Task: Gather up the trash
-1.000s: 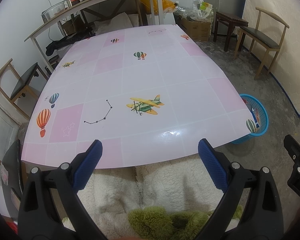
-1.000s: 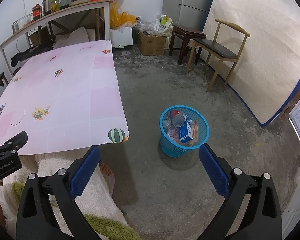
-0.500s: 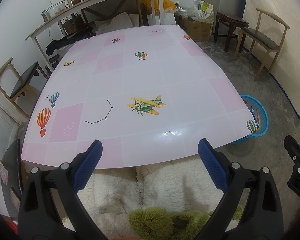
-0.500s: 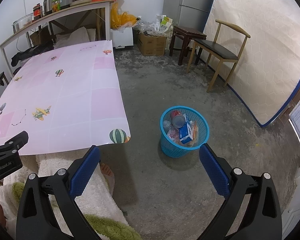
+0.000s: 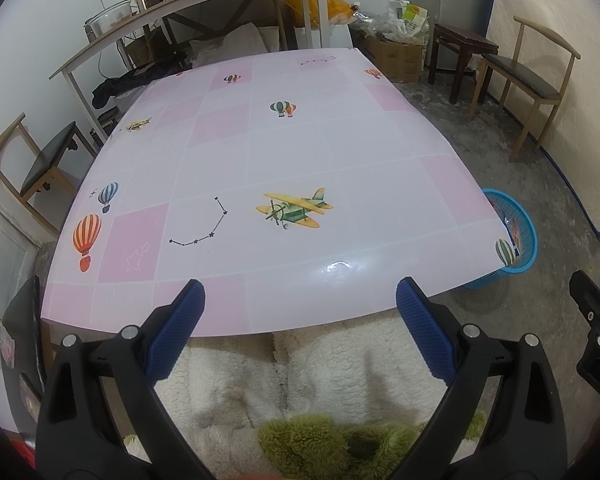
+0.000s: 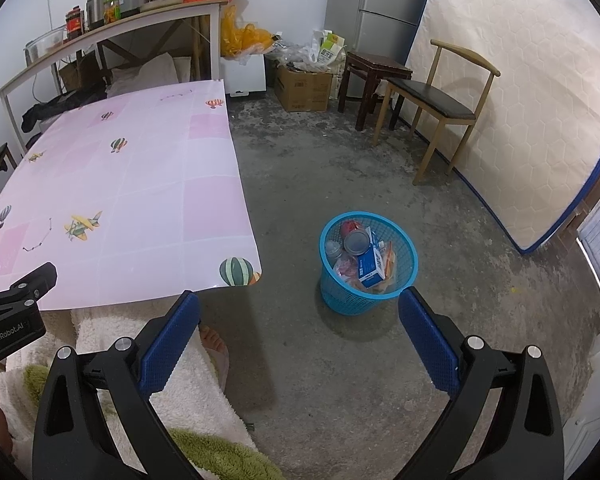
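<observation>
Even indoor light, tabletop point(image 5: 340, 268) glare, fisheye-bent edges

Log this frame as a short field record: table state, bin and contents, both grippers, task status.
table: pink patterned tabletop, no loose items visible on it
bin: blue basket on the floor by the table's right corner
bin contents: can, blue-and-white box, other wrappers
left gripper: open, holding nothing, above the table's near edge
right gripper: open, holding nothing, above the floor near the basket
task status: trash appears collected
</observation>
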`<state>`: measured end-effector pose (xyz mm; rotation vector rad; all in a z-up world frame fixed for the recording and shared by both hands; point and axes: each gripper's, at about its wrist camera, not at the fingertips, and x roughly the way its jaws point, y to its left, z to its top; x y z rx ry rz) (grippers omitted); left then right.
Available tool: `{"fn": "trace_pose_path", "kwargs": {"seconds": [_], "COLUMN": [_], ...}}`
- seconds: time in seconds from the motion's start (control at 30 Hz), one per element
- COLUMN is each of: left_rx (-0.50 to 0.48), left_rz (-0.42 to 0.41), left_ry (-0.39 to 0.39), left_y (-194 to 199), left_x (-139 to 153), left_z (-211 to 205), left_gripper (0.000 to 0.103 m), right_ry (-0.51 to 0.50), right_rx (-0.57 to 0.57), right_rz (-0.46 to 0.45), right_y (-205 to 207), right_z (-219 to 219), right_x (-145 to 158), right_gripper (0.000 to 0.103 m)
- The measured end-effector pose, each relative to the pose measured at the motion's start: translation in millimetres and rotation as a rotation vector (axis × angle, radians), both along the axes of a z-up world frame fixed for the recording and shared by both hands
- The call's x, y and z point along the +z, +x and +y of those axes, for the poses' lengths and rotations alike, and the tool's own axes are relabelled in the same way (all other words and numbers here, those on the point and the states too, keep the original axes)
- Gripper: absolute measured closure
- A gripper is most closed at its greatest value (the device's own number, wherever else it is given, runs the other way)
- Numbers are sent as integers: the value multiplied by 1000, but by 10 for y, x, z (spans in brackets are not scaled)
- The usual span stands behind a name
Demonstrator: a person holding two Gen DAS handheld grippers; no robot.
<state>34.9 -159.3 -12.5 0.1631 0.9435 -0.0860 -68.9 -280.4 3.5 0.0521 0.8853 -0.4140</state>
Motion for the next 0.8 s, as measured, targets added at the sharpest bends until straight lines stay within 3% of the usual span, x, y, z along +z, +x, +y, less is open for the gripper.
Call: {"fn": "trace_pose_path", "kwargs": {"seconds": [0.8], "left_rx": [2], "left_rz": [3], "left_ry": [-4], "left_y": [11], "left_x": [-16], "left_z": [17], "left_gripper": [11], "right_ry": [3], "right_rx": [1], "right_rz": [2], "right_y": [-6], "right_z": [-1], "right_x": [-2], "right_gripper": [6]}}
